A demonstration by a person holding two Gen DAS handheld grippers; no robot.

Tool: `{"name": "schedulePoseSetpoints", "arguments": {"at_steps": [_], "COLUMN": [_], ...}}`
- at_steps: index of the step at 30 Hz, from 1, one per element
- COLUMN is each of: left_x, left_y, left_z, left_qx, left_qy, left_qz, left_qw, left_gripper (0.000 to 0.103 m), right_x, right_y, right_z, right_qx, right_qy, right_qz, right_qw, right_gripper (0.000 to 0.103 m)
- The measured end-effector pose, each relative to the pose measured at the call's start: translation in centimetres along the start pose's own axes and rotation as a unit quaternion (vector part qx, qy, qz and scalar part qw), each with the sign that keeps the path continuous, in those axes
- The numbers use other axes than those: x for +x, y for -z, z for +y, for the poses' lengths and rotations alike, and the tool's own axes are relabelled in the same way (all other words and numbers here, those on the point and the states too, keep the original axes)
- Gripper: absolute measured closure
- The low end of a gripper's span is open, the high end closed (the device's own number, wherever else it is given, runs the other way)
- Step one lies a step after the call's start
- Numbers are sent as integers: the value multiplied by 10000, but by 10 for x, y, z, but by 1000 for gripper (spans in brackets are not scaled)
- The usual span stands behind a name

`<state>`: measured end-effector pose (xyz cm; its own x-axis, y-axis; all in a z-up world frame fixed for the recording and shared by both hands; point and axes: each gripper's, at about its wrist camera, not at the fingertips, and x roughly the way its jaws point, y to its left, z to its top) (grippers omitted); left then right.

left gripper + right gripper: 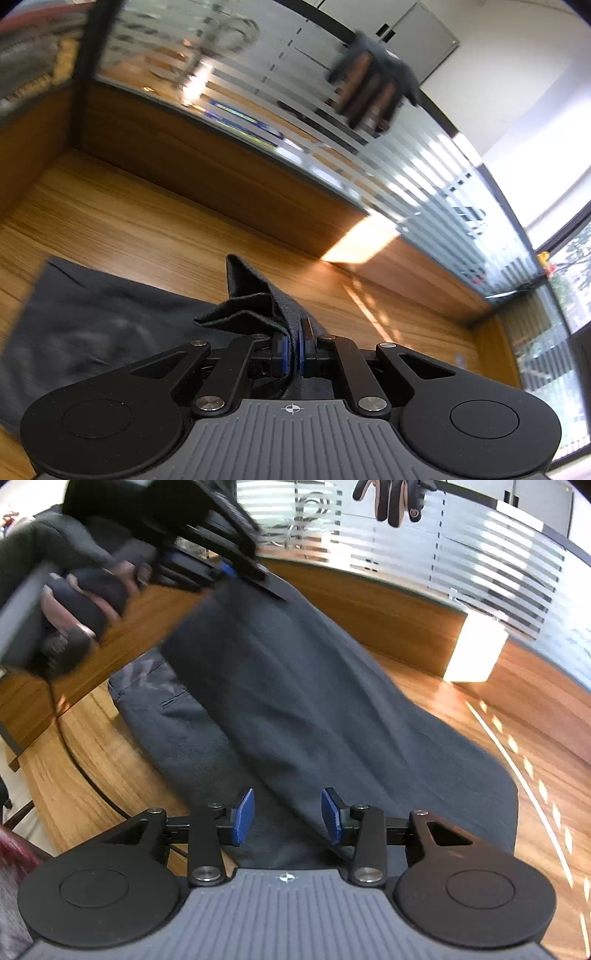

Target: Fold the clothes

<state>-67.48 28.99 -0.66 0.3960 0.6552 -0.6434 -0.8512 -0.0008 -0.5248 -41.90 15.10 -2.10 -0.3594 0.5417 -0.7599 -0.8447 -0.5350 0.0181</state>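
Note:
Dark grey trousers lie on the wooden table. My left gripper is shut on a bunched end of the trousers and holds it lifted above the table. In the right wrist view the left gripper shows at the upper left, held by a hand, with the cloth hanging from it down to the table. My right gripper is open, low over the near part of the trousers, with nothing between its blue pads.
A wooden partition topped with striped frosted glass runs along the table's far side. A pair of gloves hangs on the glass top. A bright sun patch lies on the partition. The table's curved front edge is at the left.

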Motion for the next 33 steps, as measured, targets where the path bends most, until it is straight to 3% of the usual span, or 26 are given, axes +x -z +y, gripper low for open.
{"name": "schedulePoseSetpoints", "arguments": {"at_steps": [8, 16, 19, 20, 23, 26, 29, 30, 31, 33], "left_x": [-27, 6, 19, 20, 19, 20, 20, 18, 16, 6], "left_y": [-25, -17, -6, -3, 3, 4, 1, 0, -1, -3], "left_z": [59, 107, 123, 128, 138, 146, 151, 149, 147, 135], "left_qx": [268, 146, -24, -76, -303, -493, -767, -766, -759, -550], "left_qy": [-550, -1053, -1006, -976, -713, -576, -438, -417, -398, -240], "left_qz": [71, 480, 443, 381, 291, 179, -13, -111, -210, -462], "left_qw": [9981, 9932, 9939, 9945, 9966, 9970, 9961, 9961, 9961, 9971], "left_gripper": [96, 94, 93, 90, 61, 58, 60, 81, 94, 97], "right_x": [19, 29, 30, 31, 31, 33, 36, 37, 37, 38], "right_y": [-5, -12, -12, -12, -10, -10, -10, -10, -11, -12], "right_z": [27, 26, 23, 21, 17, 13, 10, 9, 8, 8], "right_qx": [222, 428, 446, 451, 447, 422, 393, 379, 351, 297], "right_qy": [327, 579, 644, 665, 705, 730, 756, 762, 766, 766], "right_qz": [74, 167, 245, 271, 373, 475, 548, 559, 567, 574], "right_qw": [9992, 9973, 9966, 9964, 9958, 9953, 9949, 9948, 9948, 9950], "right_gripper": [57, 57, 57, 57, 56, 56, 56, 56, 56, 56]}}
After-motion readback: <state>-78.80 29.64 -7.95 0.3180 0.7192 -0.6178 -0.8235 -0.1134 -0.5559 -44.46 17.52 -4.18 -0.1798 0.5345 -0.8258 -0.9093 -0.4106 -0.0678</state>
